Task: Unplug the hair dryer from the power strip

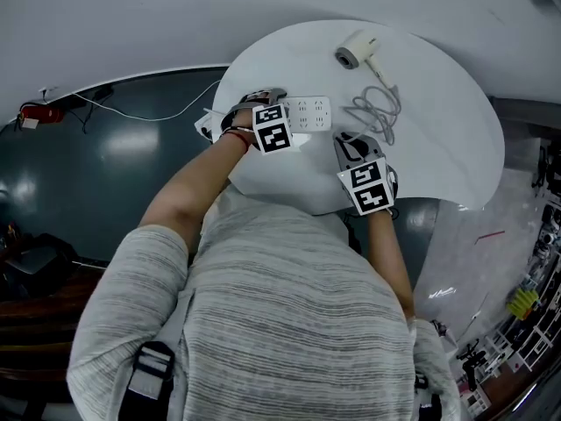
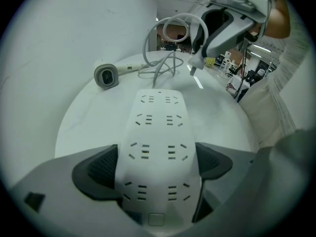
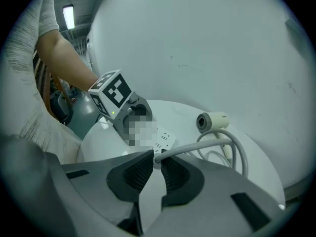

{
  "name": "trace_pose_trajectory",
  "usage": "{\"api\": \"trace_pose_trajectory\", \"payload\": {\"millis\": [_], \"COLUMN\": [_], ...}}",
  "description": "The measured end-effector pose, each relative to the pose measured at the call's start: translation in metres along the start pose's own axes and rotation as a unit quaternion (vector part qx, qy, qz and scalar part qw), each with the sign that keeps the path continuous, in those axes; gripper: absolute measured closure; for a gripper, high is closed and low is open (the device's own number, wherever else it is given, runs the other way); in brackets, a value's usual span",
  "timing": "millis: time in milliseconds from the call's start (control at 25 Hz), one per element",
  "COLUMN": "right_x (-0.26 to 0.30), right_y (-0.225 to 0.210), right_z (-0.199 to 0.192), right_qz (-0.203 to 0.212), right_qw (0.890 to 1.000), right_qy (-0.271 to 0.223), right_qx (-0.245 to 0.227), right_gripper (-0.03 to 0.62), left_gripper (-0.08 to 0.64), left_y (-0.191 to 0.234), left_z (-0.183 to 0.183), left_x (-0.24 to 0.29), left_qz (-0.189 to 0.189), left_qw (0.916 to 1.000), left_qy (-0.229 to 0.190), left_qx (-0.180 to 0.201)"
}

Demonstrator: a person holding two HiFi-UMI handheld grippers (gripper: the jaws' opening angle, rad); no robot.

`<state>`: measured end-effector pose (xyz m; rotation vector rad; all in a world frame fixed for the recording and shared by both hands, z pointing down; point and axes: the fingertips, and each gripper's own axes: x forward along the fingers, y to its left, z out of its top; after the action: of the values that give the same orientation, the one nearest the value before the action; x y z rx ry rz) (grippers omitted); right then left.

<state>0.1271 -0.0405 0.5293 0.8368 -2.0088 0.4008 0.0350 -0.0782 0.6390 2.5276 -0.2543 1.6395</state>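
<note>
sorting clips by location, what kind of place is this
Probably a lab or workshop rather than a home: cluttered racks of gear beside the round white table, a strip ceiling light, loose cables on the dark floor.

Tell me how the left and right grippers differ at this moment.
The left gripper has its jaws wide, clamped on the sides of the white power strip; the right gripper has its jaws nearly together, pinching the plug of the hair dryer. The left gripper is low, with the strip flat on the table; the right gripper is raised, with the plug hanging clear of the strip. Both hold something, and both point downward.
</note>
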Motion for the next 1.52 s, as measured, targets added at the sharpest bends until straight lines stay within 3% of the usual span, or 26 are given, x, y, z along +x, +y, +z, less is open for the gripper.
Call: {"api": "trace_pose_trajectory", "payload": {"millis": [200, 320, 440, 520, 680, 800, 880, 1040, 1120, 1240, 1360, 1520], "right_x": [0.013, 0.018, 0.021, 0.021, 0.019, 0.014, 0.006, -0.014, -0.025, -0.039, -0.051, -0.070], "right_y": [0.007, 0.009, 0.013, 0.016, 0.020, 0.019, 0.018, 0.017, 0.019, 0.025, 0.033, 0.044], "right_z": [-0.015, -0.015, -0.020, -0.022, -0.030, -0.038, -0.041, -0.031, -0.020, -0.001, 0.016, 0.033], "right_qz": [0.015, 0.024, 0.030, 0.034, 0.041, 0.036, 0.029, 0.021, 0.019, 0.025, 0.036, 0.050], "right_qw": [0.999, 0.998, 0.997, 0.996, 0.994, 0.991, 0.990, 0.987, 0.985, 0.982, 0.980, 0.976], "right_qy": [-0.010, -0.022, -0.026, -0.026, -0.017, -0.013, -0.018, -0.054, -0.080, -0.115, -0.141, -0.177], "right_qx": [0.036, 0.051, 0.069, 0.076, 0.102, 0.125, 0.140, 0.152, 0.149, 0.148, 0.138, 0.114], "right_gripper": [0.534, 0.532, 0.532, 0.529, 0.468, 0.456, 0.456, 0.457, 0.457, 0.457, 0.463, 0.522], "left_gripper": [0.087, 0.087, 0.087, 0.089, 0.089, 0.099, 0.181, 0.443, 0.511, 0.552, 0.554, 0.554], "left_y": [0.001, 0.001, -0.006, -0.013, -0.025, -0.034, -0.041, -0.045, -0.043, -0.043, -0.051, -0.066], "left_z": [0.011, 0.023, 0.034, 0.039, 0.047, 0.051, 0.054, 0.065, 0.067, 0.067, 0.070, 0.075], "left_x": [-0.016, -0.038, -0.061, -0.073, -0.094, -0.108, -0.118, -0.141, -0.149, -0.154, -0.162, -0.174], "left_qz": [0.053, 0.092, 0.101, 0.091, 0.053, 0.032, 0.021, -0.002, 0.000, -0.002, -0.009, -0.016], "left_qw": [0.9949, 0.9868, 0.9783, 0.9696, 0.9360, 0.9141, 0.9042, 0.8820, 0.8714, 0.8659, 0.8692, 0.8650], "left_qy": [-0.064, -0.124, -0.181, -0.218, -0.294, -0.329, -0.348, -0.394, -0.409, -0.413, -0.416, -0.430], "left_qx": [0.058, 0.048, -0.008, -0.066, -0.186, -0.235, -0.247, -0.259, -0.272, -0.282, -0.267, -0.258]}}
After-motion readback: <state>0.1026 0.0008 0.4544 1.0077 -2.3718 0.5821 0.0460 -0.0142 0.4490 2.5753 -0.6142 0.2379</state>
